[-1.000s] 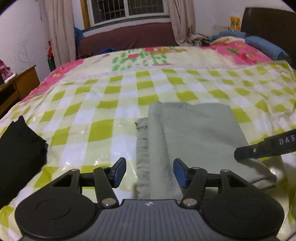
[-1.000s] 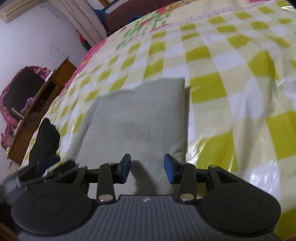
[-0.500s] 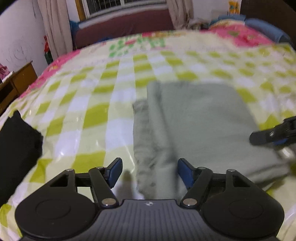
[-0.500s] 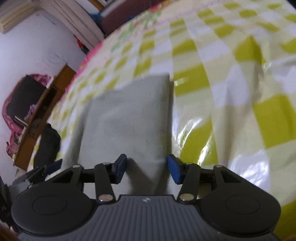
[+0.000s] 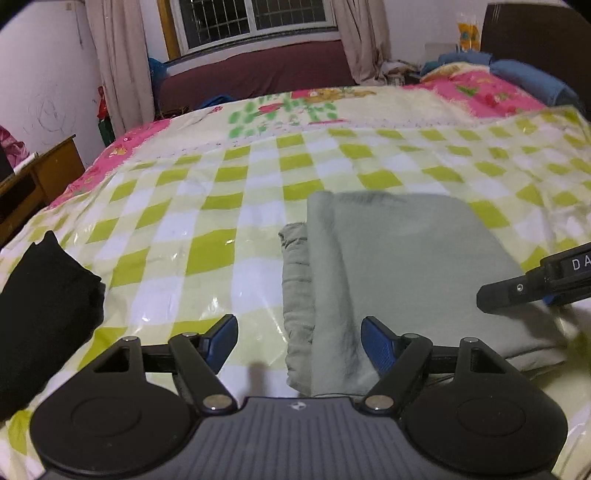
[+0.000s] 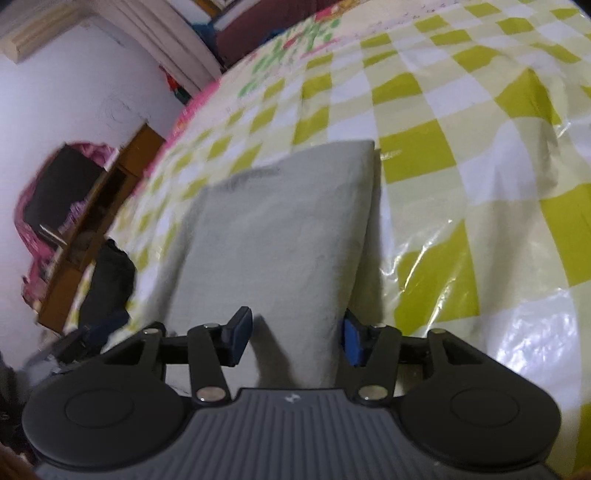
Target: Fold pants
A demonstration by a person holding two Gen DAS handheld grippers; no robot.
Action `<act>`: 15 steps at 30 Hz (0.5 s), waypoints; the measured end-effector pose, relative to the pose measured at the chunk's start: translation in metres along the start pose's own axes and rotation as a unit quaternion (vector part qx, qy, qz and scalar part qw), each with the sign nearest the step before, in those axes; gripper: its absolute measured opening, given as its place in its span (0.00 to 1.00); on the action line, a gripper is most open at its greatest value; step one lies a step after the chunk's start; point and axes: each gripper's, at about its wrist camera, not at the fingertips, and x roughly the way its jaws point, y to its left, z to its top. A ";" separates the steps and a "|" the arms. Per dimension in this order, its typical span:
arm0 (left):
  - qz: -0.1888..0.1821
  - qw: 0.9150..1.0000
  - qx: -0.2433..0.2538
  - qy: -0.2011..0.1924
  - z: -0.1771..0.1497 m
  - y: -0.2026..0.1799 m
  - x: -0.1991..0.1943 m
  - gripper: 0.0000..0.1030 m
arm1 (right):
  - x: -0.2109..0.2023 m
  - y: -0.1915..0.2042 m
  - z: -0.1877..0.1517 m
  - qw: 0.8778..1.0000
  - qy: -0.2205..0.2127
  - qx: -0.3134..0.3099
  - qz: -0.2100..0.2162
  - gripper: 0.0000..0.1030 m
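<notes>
2 low wrist views — shared pants

Hovering with jaws spread over folded grey pants on checkered sheet, right gripper; black bundle, possibly clothing, left.

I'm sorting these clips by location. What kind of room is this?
Most likely a home bedroom: the grey pants lie on a bed under a checked cover, with a curtained window and wooden desk nearby.

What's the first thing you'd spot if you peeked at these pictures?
The folded grey pants lie in the middle of the green-checked bed cover. The open left claw and open right claw sit at their near edge. A black cloth lies at the left.
</notes>
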 end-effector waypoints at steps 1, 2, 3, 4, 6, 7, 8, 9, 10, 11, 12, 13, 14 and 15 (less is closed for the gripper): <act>0.001 1.000 -0.002 0.011 -0.002 0.002 0.007 0.86 | 0.002 0.000 0.000 1.000 0.002 0.000 0.001 0.51; -0.003 1.000 -0.006 0.020 -0.005 0.004 0.013 0.87 | 0.002 -0.001 0.000 1.000 0.001 0.004 0.004 0.51; -0.008 1.000 -0.013 0.027 -0.008 0.007 0.019 0.91 | 0.001 -0.002 0.001 1.000 0.001 0.008 0.007 0.51; -0.011 0.999 -0.025 0.029 -0.010 0.012 0.022 0.95 | 0.001 -0.003 0.001 1.000 0.001 0.012 0.011 0.51; -0.022 0.998 -0.048 0.030 -0.009 0.019 0.018 0.94 | -0.001 -0.005 0.001 1.000 0.004 0.011 0.012 0.47; -0.021 0.998 -0.053 0.024 -0.008 0.021 0.014 0.93 | -0.003 -0.004 0.000 1.000 0.002 0.003 0.011 0.39; -0.015 0.999 -0.048 0.019 -0.008 0.022 0.010 0.93 | -0.004 -0.002 0.000 1.000 0.001 -0.003 0.011 0.35; -0.008 0.999 -0.040 0.014 -0.008 0.022 0.007 0.93 | -0.004 -0.001 0.000 1.000 0.000 -0.008 0.013 0.35; -0.002 0.999 -0.034 0.013 -0.008 0.022 0.006 0.93 | -0.004 0.000 -0.001 1.000 0.000 -0.011 0.012 0.35; -0.002 0.999 -0.033 0.016 -0.008 0.023 0.007 0.93 | -0.004 0.000 -0.001 1.000 0.001 -0.011 0.009 0.35; -0.003 0.999 -0.032 0.017 -0.008 0.024 0.008 0.93 | -0.003 0.000 -0.001 1.000 0.004 -0.012 0.004 0.35; -0.002 0.999 -0.030 0.017 -0.008 0.024 0.007 0.93 | -0.003 0.001 -0.002 1.000 0.007 -0.015 -0.001 0.37; 0.001 1.000 -0.026 0.016 -0.008 0.023 0.006 0.93 | -0.006 0.002 -0.002 1.000 0.006 -0.020 -0.004 0.37; 0.005 1.000 -0.022 0.013 -0.008 0.022 0.003 0.93 | -0.010 0.003 -0.003 1.000 0.003 -0.027 -0.007 0.37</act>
